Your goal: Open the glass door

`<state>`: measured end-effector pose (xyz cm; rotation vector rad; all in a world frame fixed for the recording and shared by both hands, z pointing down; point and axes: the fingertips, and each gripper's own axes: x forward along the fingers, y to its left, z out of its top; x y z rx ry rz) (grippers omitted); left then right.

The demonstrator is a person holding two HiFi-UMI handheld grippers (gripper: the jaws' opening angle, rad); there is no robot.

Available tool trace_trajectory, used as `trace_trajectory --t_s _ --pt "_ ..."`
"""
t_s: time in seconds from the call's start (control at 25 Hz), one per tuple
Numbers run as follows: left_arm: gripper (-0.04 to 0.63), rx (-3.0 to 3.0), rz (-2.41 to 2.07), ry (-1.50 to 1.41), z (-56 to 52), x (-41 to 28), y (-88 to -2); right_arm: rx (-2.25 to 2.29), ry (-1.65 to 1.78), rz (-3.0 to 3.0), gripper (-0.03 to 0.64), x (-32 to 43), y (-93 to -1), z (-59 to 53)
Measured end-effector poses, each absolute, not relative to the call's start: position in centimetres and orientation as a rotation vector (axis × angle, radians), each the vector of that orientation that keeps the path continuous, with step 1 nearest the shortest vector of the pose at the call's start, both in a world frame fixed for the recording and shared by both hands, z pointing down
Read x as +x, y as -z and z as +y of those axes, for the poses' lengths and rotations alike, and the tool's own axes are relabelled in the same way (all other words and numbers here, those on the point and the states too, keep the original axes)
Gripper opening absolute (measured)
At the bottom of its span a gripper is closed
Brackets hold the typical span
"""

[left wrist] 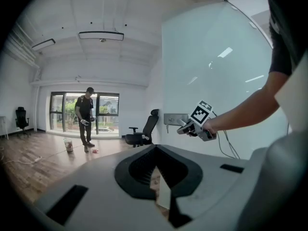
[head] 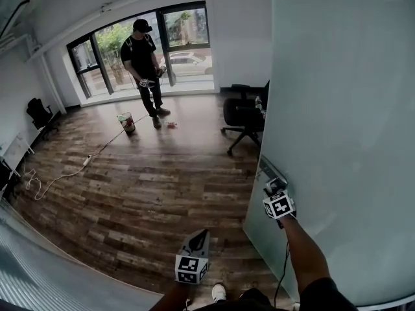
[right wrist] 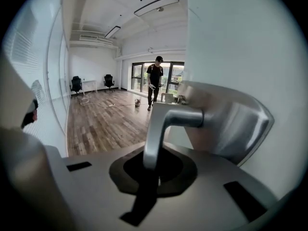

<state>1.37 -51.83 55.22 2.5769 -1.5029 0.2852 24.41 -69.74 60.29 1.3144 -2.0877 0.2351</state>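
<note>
The frosted glass door (head: 337,109) stands swung inward on the right, its free edge toward the room. Its metal lever handle (head: 267,171) sits on a plate near that edge. My right gripper (head: 273,186) is shut on the handle; in the right gripper view the lever (right wrist: 166,124) bends down between the closed jaws of my right gripper (right wrist: 149,170). The left gripper view shows that gripper (left wrist: 186,127) at the handle plate (left wrist: 173,119), with the door (left wrist: 207,71) behind it. My left gripper (head: 201,236) hangs low over the wood floor, shut and empty (left wrist: 159,186), apart from the door.
A person (head: 144,70) holding grippers stands by the far windows, next to a small bucket (head: 126,122). A black office chair (head: 243,118) sits just beyond the door's edge. A cable (head: 84,164) runs across the floor. A frosted wall (head: 39,264) borders the near left.
</note>
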Motion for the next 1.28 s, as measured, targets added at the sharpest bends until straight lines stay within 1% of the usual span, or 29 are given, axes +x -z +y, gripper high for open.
trace_trajectory --t_s 0.16,0.48,0.64,0.96,1.28 --pt "-0.002 2.573 -1.544 -0.32 -54.1 3.4 -56.2 1.343 -0.233 -2.094 0.014 28.2 -60.6 -72.3" --pt "-0.002 2.569 -1.602 -0.275 -58.2 8.9 -54.6 1.386 -0.311 -2.07 0.014 35.5 -60.7 -76.1" --pt "-0.002 2.547 -1.603 -0.262 -59.1 10.8 -55.1 1.394 -0.331 -2.037 0.014 38.9 -61.1 -77.3" --pt "-0.002 2.514 -1.584 -0.277 -60.2 12.8 -55.5 1.456 -0.387 -1.97 0.014 45.3 -60.7 -79.6" --pt "-0.002 2.486 -1.582 -0.286 -60.2 13.3 -57.1 1.499 -0.431 -1.912 0.015 49.6 -61.4 -80.4"
